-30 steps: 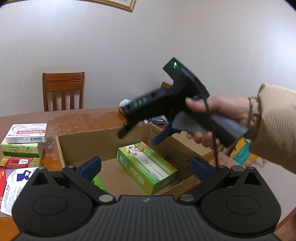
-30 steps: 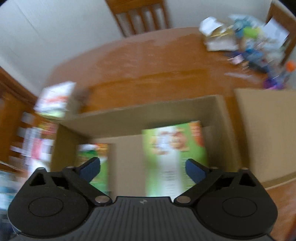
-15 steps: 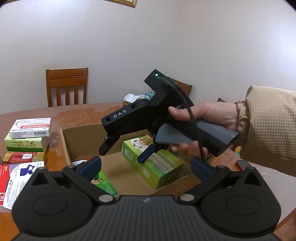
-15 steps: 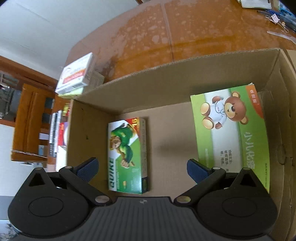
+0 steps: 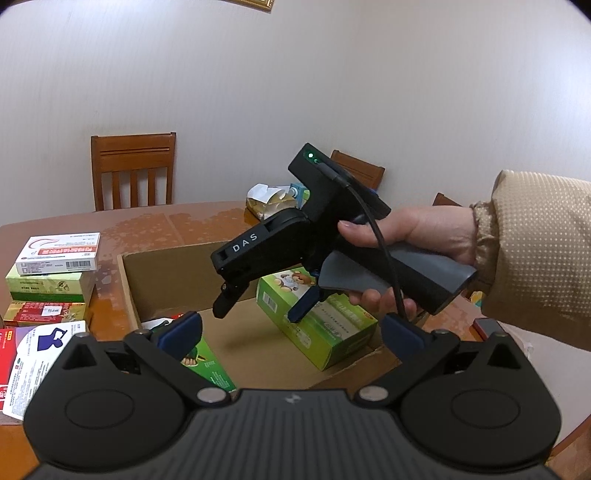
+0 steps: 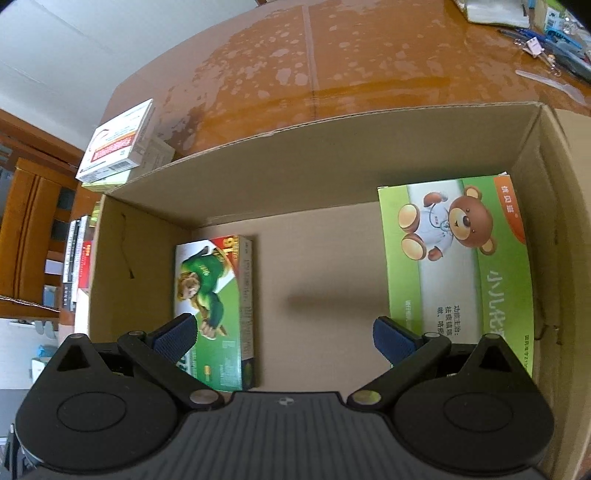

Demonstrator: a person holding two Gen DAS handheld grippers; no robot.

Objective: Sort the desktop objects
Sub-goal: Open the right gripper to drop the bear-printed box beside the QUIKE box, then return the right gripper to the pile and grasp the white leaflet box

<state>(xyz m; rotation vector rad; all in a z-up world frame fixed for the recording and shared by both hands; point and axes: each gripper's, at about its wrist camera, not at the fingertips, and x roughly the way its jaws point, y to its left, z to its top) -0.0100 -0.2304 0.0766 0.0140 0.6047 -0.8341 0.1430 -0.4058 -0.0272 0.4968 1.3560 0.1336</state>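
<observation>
Right gripper (image 6: 282,332) hangs over carton (image 6: 332,147), jaws spread, empty. Monkey box (image 6: 214,310) under its left finger, bear box (image 6: 458,266) at carton's right wall, both long axes along fingers. Left gripper (image 5: 291,330) spread wide too, outside carton's near edge.

Home dining rm: wood table (image 5: 192,225), chairs (image 5: 133,170), framed pic (image 5: 251,3).

- The left gripper (image 5: 290,330) has its two blue tips wide apart and holds nothing.
- The right gripper (image 6: 282,334) tips downward, wide apart too, empty.
- A hand (image 5: 413,236) in a tan sleeve (image 5: 535,254) grips its grey handle.
</observation>
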